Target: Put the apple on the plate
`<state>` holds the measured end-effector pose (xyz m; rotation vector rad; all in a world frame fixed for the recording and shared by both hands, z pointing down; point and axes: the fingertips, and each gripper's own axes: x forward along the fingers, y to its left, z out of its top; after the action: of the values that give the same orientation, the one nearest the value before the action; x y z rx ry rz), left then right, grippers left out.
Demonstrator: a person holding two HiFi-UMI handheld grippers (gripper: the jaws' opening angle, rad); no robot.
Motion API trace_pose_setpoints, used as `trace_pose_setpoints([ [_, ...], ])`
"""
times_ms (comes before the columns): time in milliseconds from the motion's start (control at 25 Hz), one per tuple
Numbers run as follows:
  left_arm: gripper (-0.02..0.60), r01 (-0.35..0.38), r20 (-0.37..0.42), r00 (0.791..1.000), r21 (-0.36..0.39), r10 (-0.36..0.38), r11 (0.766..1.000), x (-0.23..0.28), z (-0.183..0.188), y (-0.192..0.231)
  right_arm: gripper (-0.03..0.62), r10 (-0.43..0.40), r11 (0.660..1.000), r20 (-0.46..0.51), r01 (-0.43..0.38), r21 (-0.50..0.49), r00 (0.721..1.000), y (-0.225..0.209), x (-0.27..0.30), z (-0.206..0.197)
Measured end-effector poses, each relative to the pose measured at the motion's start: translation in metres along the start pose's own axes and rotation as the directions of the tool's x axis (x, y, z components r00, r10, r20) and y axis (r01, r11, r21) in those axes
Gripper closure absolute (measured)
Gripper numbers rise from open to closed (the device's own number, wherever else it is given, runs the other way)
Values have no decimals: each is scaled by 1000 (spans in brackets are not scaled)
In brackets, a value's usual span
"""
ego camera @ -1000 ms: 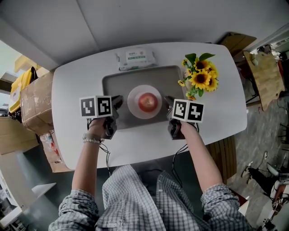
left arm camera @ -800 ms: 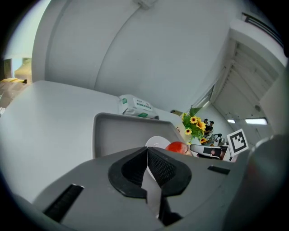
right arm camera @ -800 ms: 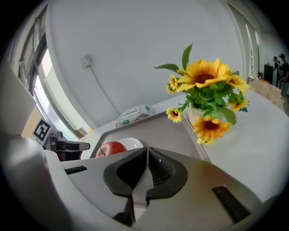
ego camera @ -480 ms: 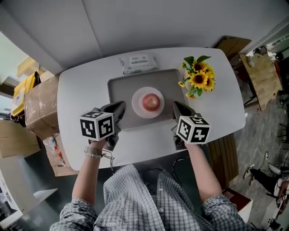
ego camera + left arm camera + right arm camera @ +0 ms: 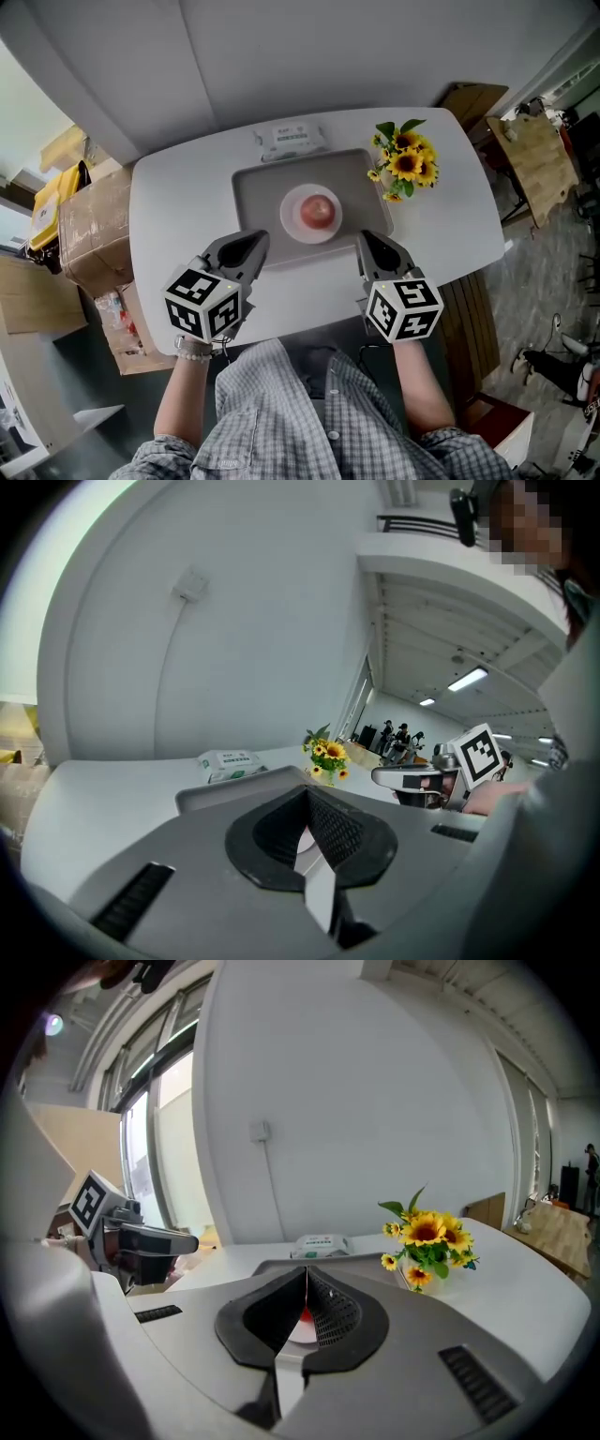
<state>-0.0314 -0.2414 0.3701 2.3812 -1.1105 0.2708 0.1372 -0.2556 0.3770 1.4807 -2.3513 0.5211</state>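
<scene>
Two grippers: one in each of the person's hands, held above the near side of the white table (image 5: 178,197), both pointing away from the person toward the tray (image 5: 258,187)
Cardboard box: on the floor just off the table's left end (image 5: 89,230)
Left gripper: (image 5: 258,242) over the table's near left part, its tip at the tray's near left corner; its own view shows the two ribbed pads pressed together with nothing between them
Tray: grey, rectangular, lying in the middle of the table
Plate: (image 5: 292,223) small, round and pale, resting inside the tray at about its centre
Apple: (image 5: 320,210) red, sitting on the plate, apart from both grippers
Pack of wet wipes: (image 5: 292,139) on the table just behind the tray's far edge
Right gripper: (image 5: 367,240) over the table's near right part, its tip at the tray's near right corner; in its own view the jaws are closed on each other and empty, with a sliver of the apple showing beyond them
Sunflowers: (image 5: 405,164) small bunch standing on the table just beside the tray's far right corner
</scene>
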Motion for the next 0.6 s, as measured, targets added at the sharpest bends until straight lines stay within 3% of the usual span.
trace_pose_setpoints([
  [200, 574, -12, 31, 999, 42, 11, 999, -29, 9, -14, 571, 21, 999, 49, -23, 38, 999, 19, -28, 18],
  [600, 574, 23, 118, 992, 127, -38, 992, -61, 35, -50, 571, 21, 1000, 151, -18, -20, 988, 47, -62, 41],
])
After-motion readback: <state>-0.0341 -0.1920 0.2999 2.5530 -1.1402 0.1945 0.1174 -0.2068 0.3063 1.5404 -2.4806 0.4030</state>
